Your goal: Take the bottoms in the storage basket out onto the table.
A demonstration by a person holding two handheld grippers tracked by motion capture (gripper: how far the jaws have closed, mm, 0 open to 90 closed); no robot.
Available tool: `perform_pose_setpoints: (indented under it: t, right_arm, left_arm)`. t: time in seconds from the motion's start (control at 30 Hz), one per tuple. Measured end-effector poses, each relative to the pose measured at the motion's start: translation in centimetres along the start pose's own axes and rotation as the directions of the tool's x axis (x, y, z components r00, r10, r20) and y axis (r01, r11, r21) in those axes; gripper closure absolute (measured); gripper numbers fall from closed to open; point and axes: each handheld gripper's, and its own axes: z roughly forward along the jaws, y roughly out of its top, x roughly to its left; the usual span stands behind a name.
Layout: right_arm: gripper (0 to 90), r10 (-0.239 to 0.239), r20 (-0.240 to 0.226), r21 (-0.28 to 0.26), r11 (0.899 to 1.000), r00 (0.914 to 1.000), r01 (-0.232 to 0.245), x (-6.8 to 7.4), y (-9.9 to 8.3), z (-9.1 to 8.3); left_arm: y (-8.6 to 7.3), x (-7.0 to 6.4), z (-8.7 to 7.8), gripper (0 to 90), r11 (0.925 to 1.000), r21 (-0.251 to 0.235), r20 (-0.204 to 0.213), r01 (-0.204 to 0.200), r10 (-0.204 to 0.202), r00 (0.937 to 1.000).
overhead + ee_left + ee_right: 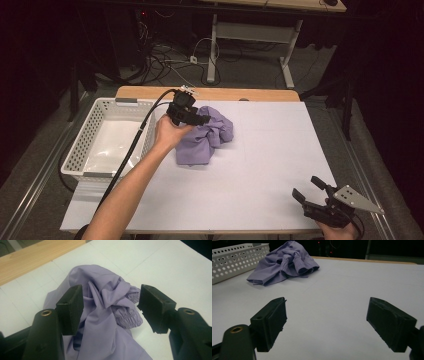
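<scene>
Hovering wide open over the crumpled purple shirt (105,315) near the table's far edge, the left gripper (110,307) is needing a deep pinch into one thick fold.

No readable text, label, brand, number or sign anywhere. Purple garment (205,136), white basket (86,145), desk (270,150), both claws: all plain, unmarked.

Crumpled lilac shirt (207,135) on white worktop (270,150)
Bunched in a loose heap, elastic cuff showing, lying at worktop's far left, just beside the white perforated basket (87,137).
</scene>
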Motion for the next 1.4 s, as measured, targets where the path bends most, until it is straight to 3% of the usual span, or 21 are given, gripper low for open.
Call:
perform_pose_setpoints:
  t: [0.27,0.37,0.63,0.77,1.23,1.4]
  right_arm:
    - [17.3,-0.006,-0.001,0.001,1.0,1.0,0.006,0.1,0.0,0.1]
    - [17.3,-0.002,0.002,0.002,1.0,1.0,0.002,0.1,0.0,0.1]
    - [17.3,-0.003,0.001,0.004,1.0,1.0,0.003,0.1,0.0,0.1]
    - [17.3,-0.006,0.001,0.004,1.0,1.0,0.006,0.1,0.0,0.1]
    - [17.3,-0.001,0.002,0.004,1.0,1.0,0.001,0.1,0.1,0.2]
    - [17.3,0.001,-0.005,0.003,1.0,1.0,-0.001,0.0,0.1,0.4]
  left_arm:
    - [-0.4,0.0,-1.5,35.6,0.9998,-0.012,-0.004,-0.016,0.016,0.9999]
    - [-0.7,0.0,-2.2,35.7,0.9992,-0.038,0.011,-0.009,0.009,0.9999]
    - [-1.5,0.5,-2.9,35.7,0.9993,-0.036,0.003,-0.005,0.005,1.0]
    - [-1.9,0.7,-3.6,35.7,0.9983,-0.058,0.009,0.006,-0.005,0.9999]
    - [-2.9,0.7,-6.0,35.7,0.9952,-0.097,-0.004,-0.008,0.008,1.0]
    - [-3.5,0.9,-6.5,35.7,0.9937,-0.112,-0.011,0.007,-0.008,0.9999]
